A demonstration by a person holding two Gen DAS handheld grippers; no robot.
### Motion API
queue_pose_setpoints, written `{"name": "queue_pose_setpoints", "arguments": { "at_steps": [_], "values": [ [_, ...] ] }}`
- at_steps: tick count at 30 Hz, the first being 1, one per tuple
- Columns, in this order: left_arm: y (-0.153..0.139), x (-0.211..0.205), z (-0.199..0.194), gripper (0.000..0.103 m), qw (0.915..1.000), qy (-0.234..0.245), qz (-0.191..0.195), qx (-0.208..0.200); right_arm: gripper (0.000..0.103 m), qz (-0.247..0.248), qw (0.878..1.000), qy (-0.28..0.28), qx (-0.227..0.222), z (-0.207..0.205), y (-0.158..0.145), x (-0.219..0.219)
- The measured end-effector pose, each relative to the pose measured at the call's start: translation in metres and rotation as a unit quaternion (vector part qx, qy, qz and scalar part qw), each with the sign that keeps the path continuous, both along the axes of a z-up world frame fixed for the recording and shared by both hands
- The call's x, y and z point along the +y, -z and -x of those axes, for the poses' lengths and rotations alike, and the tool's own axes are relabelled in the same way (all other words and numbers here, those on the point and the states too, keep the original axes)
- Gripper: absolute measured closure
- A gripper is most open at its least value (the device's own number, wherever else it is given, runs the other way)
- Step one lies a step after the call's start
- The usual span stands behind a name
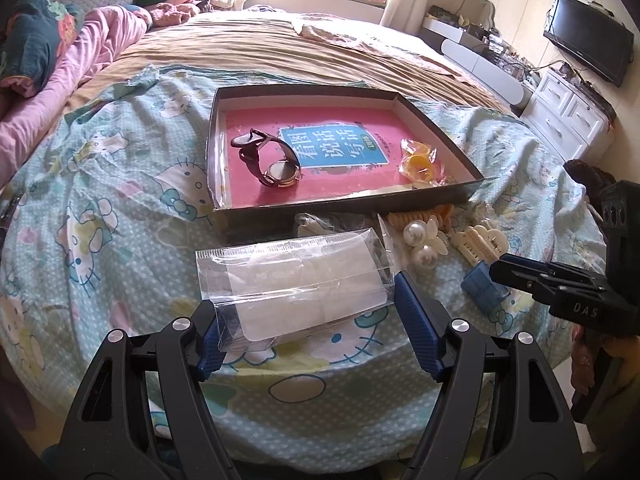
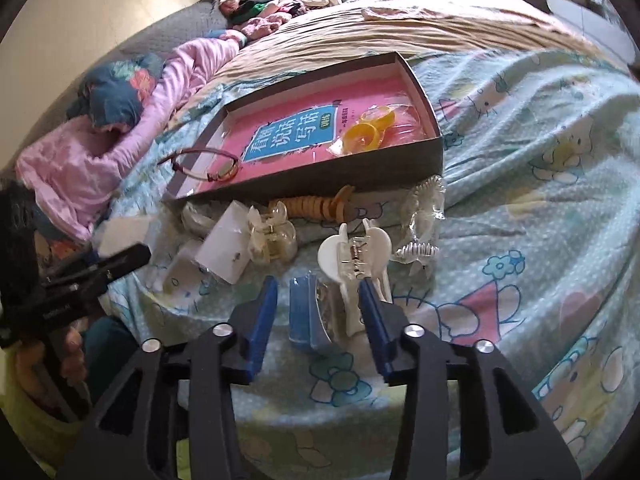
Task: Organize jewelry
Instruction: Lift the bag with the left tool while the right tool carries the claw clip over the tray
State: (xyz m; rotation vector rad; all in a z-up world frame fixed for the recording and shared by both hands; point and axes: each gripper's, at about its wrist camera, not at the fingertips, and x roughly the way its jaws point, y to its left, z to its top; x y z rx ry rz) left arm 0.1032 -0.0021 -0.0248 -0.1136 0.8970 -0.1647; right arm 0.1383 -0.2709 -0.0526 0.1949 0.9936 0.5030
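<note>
Nearest the lens in the left wrist view, the left gripper (image 1: 308,320) has its blue fingers (image 1: 416,324) spread wide around a clear plastic packet (image 1: 292,280), which lies low in the middle of the frame on the cartoon-print bedspread (image 1: 100,208); whether the pads actually press on the packet cannot be told.

In the right wrist view the right gripper (image 2: 316,320) stands partly open at the bottom centre. Between its fingers lies a small blue clip (image 2: 306,316), apart from the left finger, and the lower end of a white claw clip (image 2: 354,264) sits against the right finger; neither is clearly squeezed.

Above them, in the middle of both frames, a shallow dark box (image 1: 472,190) rests on the bedspread, lined with a pink book cover (image 1: 256,128). Inside it a dark red wristwatch (image 1: 276,164) lies at the left and a bag of yellow rings (image 1: 420,160) at the right.

Just below the box's near wall is a loose row of pieces: an orange coil hair tie (image 2: 316,206), a clear claw clip (image 2: 272,240) and pearl-like beads (image 1: 420,246). At the right edge of the left wrist view the right gripper reaches in beside the blue clip.
</note>
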Motion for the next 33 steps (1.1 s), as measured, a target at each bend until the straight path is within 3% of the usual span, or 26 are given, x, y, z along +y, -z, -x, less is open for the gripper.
{"name": "queue_pose_setpoints", "arguments": {
  "at_steps": [4,9,11,15,25,33],
  "values": [
    [0.000,0.000,0.000,0.037,1.0000,0.001,0.000,0.000,0.054,-0.023,0.999,0.017,0.026,-0.012,0.005,-0.001],
    [-0.004,-0.005,-0.001,0.037,1.0000,0.005,-0.002,0.001,0.057,-0.038,0.998,0.038,0.039,-0.023,0.008,-0.001],
    [-0.004,-0.005,-0.002,0.037,1.0000,0.006,-0.002,0.003,0.063,-0.049,0.996,0.056,0.048,-0.029,0.010,-0.006],
    [-0.007,-0.007,-0.005,0.037,1.0000,0.007,-0.003,0.004,0.096,-0.059,0.994,0.075,0.058,-0.038,0.013,-0.016],
    [-0.023,-0.016,-0.026,0.037,0.9998,0.019,-0.007,-0.008,0.096,-0.042,0.997,0.061,-0.007,-0.036,-0.024,-0.020],
    [-0.041,-0.024,-0.054,0.037,0.9991,0.025,-0.019,-0.027,0.096,-0.043,0.996,0.050,-0.059,-0.062,-0.054,-0.014]
  ]
}}
